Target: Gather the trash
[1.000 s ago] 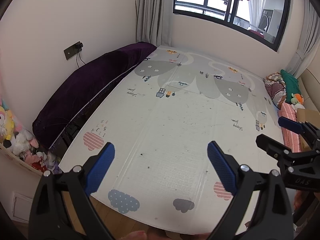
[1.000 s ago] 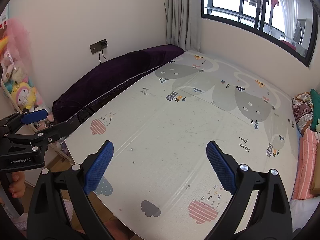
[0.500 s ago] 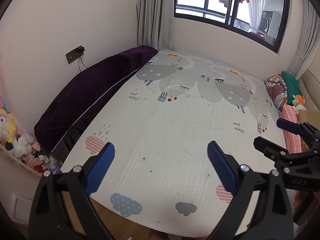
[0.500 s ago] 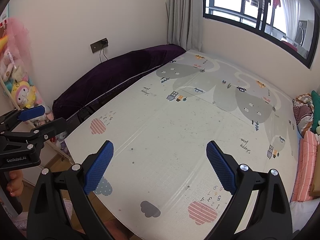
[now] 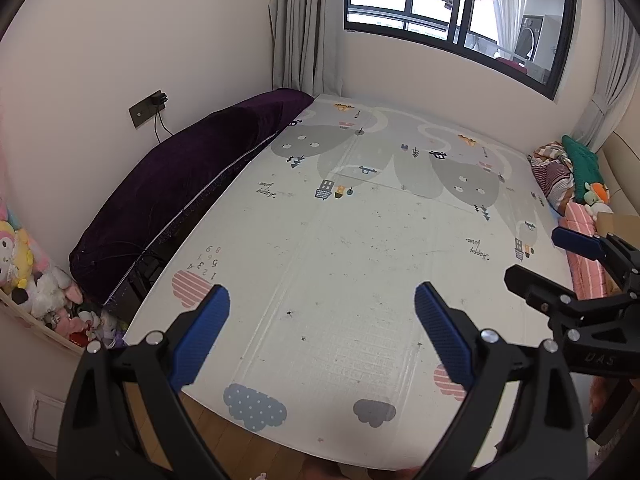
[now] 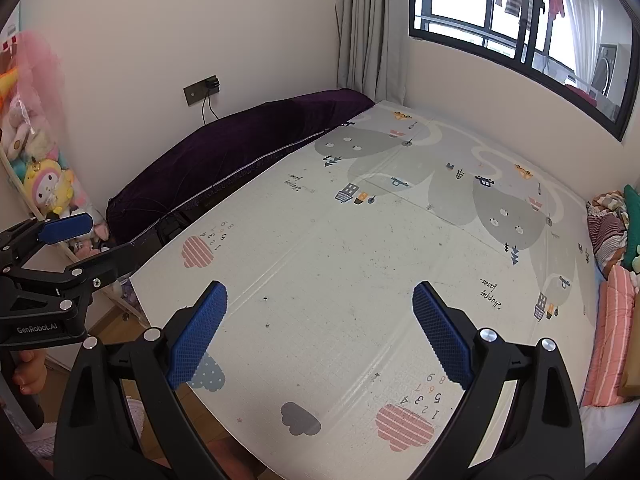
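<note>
A large patterned play mat (image 5: 360, 240) lies ahead, also in the right wrist view (image 6: 380, 248). Small dark specks of debris (image 5: 289, 313) dot it, one also showing in the right wrist view (image 6: 265, 299). My left gripper (image 5: 322, 302) is open and empty above the mat's near edge. My right gripper (image 6: 320, 300) is open and empty too. Each gripper shows at the side of the other's view, the right one (image 5: 532, 258) and the left one (image 6: 86, 240). No larger piece of trash shows.
A dark purple cushion roll (image 5: 192, 184) lies along the left wall. A bin of plush toys (image 5: 36, 292) stands at the left. Folded bedding and pillows (image 5: 568, 176) sit at the right. Wooden floor (image 5: 248, 448) shows below the mat's near edge.
Both views have lifted and shifted slightly, showing more of the window and wall. Both grippers stay open and empty.
</note>
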Tool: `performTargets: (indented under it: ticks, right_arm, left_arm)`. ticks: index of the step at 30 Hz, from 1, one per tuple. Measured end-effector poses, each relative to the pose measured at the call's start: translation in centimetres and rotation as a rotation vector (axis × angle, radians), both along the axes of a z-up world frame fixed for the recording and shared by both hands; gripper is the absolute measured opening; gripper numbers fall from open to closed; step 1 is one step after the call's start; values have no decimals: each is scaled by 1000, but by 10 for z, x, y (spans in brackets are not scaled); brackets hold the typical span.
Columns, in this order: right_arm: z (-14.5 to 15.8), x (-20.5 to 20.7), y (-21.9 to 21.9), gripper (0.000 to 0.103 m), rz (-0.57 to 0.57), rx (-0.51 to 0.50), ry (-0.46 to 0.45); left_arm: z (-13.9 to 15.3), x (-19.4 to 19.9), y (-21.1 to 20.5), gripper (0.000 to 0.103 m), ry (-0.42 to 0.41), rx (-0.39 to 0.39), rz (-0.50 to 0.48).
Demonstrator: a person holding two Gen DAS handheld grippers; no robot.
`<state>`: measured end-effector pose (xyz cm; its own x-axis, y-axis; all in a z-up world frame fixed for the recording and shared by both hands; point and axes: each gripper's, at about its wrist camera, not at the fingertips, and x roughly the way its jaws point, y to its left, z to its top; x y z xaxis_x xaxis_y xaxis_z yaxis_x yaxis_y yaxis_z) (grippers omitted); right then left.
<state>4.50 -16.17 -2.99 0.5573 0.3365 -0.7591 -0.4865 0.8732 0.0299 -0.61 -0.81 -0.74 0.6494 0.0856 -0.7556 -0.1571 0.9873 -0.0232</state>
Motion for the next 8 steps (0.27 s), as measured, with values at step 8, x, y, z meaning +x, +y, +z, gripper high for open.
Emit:
performTargets:
  ticks: [8]
  right_arm:
    - [1, 0, 0, 91, -1, 1, -2]
  left_arm:
    - [3, -4, -2, 93, -16, 16, 6]
